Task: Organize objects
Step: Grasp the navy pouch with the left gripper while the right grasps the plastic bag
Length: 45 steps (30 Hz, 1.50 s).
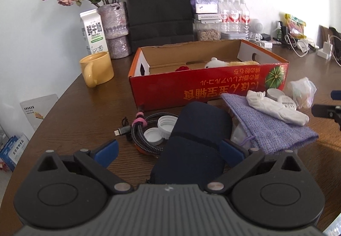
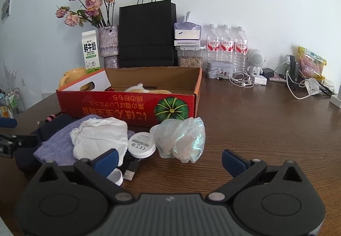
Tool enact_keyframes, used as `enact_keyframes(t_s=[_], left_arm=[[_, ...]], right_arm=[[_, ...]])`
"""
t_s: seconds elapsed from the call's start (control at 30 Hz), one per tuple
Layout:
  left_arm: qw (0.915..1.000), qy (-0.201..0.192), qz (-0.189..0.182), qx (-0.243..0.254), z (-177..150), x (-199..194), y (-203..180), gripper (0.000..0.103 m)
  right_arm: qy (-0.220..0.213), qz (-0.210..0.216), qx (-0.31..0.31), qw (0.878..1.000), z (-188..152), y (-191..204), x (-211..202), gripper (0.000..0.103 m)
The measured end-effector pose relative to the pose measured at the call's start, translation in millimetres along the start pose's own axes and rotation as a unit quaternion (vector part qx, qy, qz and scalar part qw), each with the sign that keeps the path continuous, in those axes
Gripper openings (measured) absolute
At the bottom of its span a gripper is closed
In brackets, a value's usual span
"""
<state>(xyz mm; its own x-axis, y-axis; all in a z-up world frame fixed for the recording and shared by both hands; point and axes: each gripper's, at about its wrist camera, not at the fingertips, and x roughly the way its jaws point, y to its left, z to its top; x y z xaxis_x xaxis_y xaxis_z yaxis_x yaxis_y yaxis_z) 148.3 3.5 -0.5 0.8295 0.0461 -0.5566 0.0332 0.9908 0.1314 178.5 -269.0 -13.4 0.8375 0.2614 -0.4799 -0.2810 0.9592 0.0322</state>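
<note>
A dark navy pouch [image 1: 191,140] lies between the wide-spread fingers of my left gripper [image 1: 169,152], which is open; the right pad touches the pouch, the left pad stands apart. Beside it lie a braided cable [image 1: 142,135] and white caps [image 1: 167,123]. A purple woven bag [image 2: 57,146] carries a crumpled white cloth [image 2: 100,138]. My right gripper [image 2: 170,161] is open and holds nothing, just short of a white round device [image 2: 141,144] and a shiny plastic bag [image 2: 181,140]. Behind stands the open red cardboard box [image 2: 127,106] with a plush toy [image 1: 215,62] inside.
A yellow mug [image 1: 97,68], milk carton [image 1: 93,31], flower vase [image 1: 116,29] and black paper bag [image 1: 159,10] line the back left. Water bottles [image 2: 227,44], a tin, earphones and chargers crowd the back right. Bare wood table [image 2: 266,125] shows right of the box.
</note>
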Motion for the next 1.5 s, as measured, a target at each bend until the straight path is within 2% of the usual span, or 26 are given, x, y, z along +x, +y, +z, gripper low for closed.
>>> enact_keyframes(t_s=[0.23,0.6,0.7,0.8,0.87,0.9,1.13,1.2,1.27,1.5], left_arm=[[0.9986,0.005,-0.005,0.053,1.3,7.1,-8.6,0.103],[0.9989,0.009,-0.024,0.039,0.1,21.4,-12.8,0.102],[0.9988,0.012,-0.026,0.038,-0.4,24.9,-13.9,0.101],[0.9989,0.014,-0.026,0.037,-0.6,26.5,-14.4,0.1],[0.9989,0.014,-0.026,0.036,-1.2,26.6,-14.1,0.1],[0.9989,0.014,-0.026,0.036,-1.2,26.7,-14.2,0.1],[0.9987,0.014,-0.023,0.044,-2.6,27.5,-17.8,0.099],[0.9985,0.016,-0.025,0.046,-3.4,27.9,-19.4,0.093],[0.9983,0.015,-0.029,0.048,-4.6,27.4,-21.6,0.082],[0.9974,-0.001,-0.017,0.07,-9.0,24.3,-29.9,0.072]], right_arm=[[0.006,-0.011,-0.009,1.0,8.0,-3.0,17.1,0.103],[0.028,-0.02,0.014,0.999,19.5,-11.6,48.1,0.103],[0.035,-0.019,0.021,0.999,20.0,-15.0,54.0,0.094],[0.041,-0.008,0.032,0.999,21.6,-19.1,60.2,0.08],[0.042,-0.003,0.035,0.999,21.7,-20.0,61.9,0.053],[0.042,-0.004,0.033,0.999,21.2,-19.4,62.2,0.05],[0.007,0.011,0.021,1.0,16.3,-14.1,50.0,0.044],[-0.006,0.013,0.02,1.0,14.7,-14.3,45.9,0.044],[-0.015,0.015,0.017,1.0,12.7,-13.5,43.1,0.044],[-0.027,0.015,0.015,0.999,12.6,-12.7,38.7,0.044]])
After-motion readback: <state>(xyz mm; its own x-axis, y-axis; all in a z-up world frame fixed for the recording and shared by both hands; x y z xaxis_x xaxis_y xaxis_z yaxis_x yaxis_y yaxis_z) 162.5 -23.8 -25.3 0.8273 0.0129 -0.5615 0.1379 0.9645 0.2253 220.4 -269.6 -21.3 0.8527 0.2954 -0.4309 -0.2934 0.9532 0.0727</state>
